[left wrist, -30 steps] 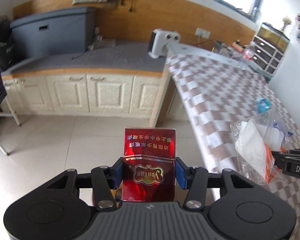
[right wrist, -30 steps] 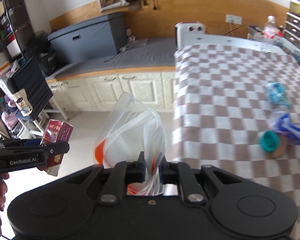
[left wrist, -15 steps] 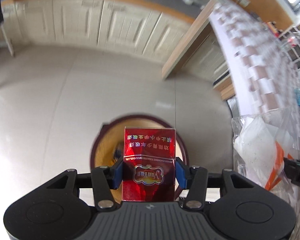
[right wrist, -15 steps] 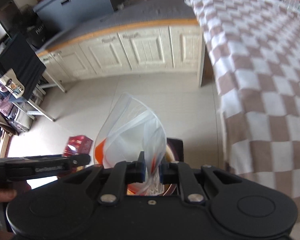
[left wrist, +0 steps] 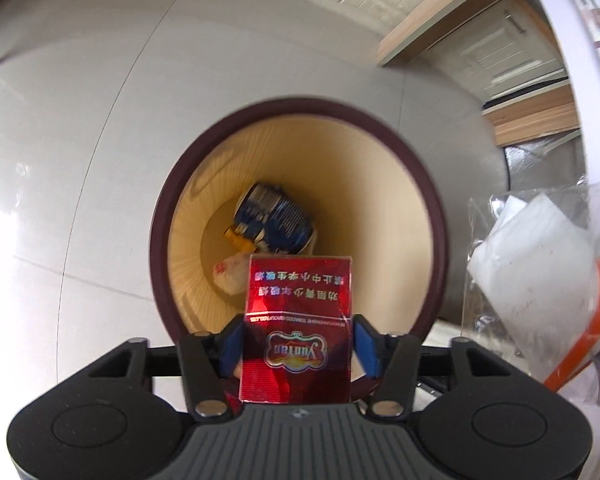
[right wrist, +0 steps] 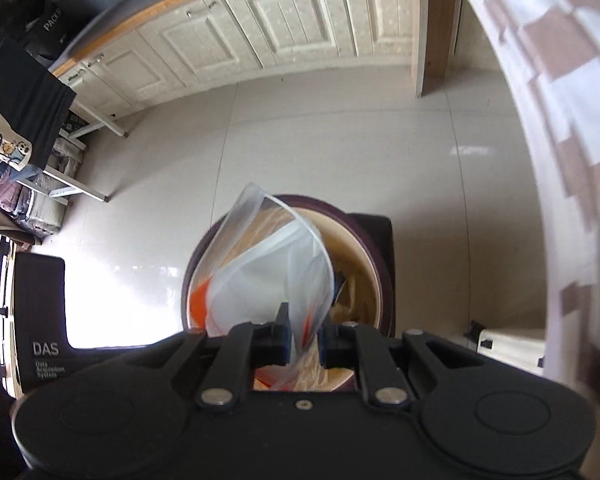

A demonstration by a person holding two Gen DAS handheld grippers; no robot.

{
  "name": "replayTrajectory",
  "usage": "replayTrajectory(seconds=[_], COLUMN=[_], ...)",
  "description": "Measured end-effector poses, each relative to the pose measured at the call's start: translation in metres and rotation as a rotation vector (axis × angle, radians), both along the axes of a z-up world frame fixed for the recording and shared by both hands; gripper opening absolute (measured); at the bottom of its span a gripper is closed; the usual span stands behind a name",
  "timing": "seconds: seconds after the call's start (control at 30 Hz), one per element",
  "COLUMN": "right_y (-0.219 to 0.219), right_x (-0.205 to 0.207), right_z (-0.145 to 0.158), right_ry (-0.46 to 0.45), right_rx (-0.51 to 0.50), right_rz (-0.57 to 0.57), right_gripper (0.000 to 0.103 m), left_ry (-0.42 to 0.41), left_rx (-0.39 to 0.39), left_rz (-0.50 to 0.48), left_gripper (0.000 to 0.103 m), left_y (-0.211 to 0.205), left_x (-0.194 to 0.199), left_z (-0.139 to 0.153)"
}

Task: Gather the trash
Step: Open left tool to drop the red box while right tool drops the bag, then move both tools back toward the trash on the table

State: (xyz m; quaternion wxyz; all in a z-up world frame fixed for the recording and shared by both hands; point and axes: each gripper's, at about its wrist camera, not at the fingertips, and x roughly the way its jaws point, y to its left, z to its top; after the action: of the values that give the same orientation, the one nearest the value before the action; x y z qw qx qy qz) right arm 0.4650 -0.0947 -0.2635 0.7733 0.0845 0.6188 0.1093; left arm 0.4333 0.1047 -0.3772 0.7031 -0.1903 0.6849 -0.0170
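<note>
A round bin with a dark maroon rim (left wrist: 432,208) and a cream inside stands on the floor right below both tools. In it lie a blue-and-white wrapper (left wrist: 276,220) and a crumpled white scrap (left wrist: 230,276). My left gripper (left wrist: 298,340) points down over the bin's mouth and its jaws are opening. The red cigarette pack (left wrist: 300,320) is still between the blue pads, which have just parted from its sides. My right gripper (right wrist: 304,336) is shut on a clear plastic bag (right wrist: 260,280) with white and orange contents, over the bin's rim (right wrist: 374,276). That bag (left wrist: 540,272) also shows at the left view's right edge.
The checked tablecloth (right wrist: 572,100) hangs down close on the right. Cream cabinet doors (right wrist: 280,20) line the far wall. A metal rack's legs (right wrist: 92,192) stand on the pale tiled floor at the left, and a white box (right wrist: 512,348) sits by the table's foot.
Both tools have sunk and tipped downward from table height to just above the bin. The left pads have spread slightly off the red pack. The right grip on the bag is unchanged.
</note>
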Motion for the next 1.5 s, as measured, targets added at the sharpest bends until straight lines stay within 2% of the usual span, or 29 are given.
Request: replayTrajectory(seconds=[0.03,0.07,0.27,0.37,0.4,0.43,0.5,0.8,0.97,1.13,1.5], right_y=[0.001,0.002,0.008,0.012,0.014,0.015,0.017,0.017,0.012,0.003,-0.007], right_x=[0.002,0.003,0.011,0.013,0.014,0.013,0.012,0.008,0.001,-0.003,-0.025], right_z=[-0.006,-0.011,-0.038,-0.051,-0.054,-0.056,-0.059,-0.055,-0.047,-0.040,-0.020], right_ry=[0.011,0.021,0.065,0.069,0.070,0.071,0.068,0.065,0.033,0.018,-0.005], right_rx=[-0.003,-0.004,0.008,0.002,0.002,0.001,-0.002,-0.040,-0.071,-0.097,-0.110], right_rz=[0.001,0.003,0.024,0.027,0.031,0.036,0.050,0.095,0.124,0.099,0.064], right_gripper=[0.013,0.013,0.014,0.027,0.038,0.043,0.044,0.045,0.050,0.066,0.092], left_ry=[0.004,0.004,-0.015,-0.027,-0.031,-0.035,-0.041,-0.060,-0.087,-0.107,-0.160], left_rx=[0.012,0.030,0.075,0.100,0.108,0.117,0.134,0.180,0.194,0.200,0.224], left_rz=[-0.002,-0.006,-0.044,-0.048,-0.049,-0.051,-0.058,-0.093,-0.108,-0.107,-0.108], left_gripper=[0.078,0.080,0.081,0.082,0.084,0.085,0.087,0.099,0.103,0.103,0.103], left_y=[0.001,0.004,0.009,0.016,0.018,0.018,0.018,0.013,0.008,0.012,0.022], left_x=[-0.002,-0.004,-0.002,-0.004,-0.004,-0.003,-0.002,0.003,0.002,-0.002,-0.021], left_z=[-0.002,-0.002,0.001,0.005,0.006,0.007,0.009,0.017,0.026,0.037,0.064])
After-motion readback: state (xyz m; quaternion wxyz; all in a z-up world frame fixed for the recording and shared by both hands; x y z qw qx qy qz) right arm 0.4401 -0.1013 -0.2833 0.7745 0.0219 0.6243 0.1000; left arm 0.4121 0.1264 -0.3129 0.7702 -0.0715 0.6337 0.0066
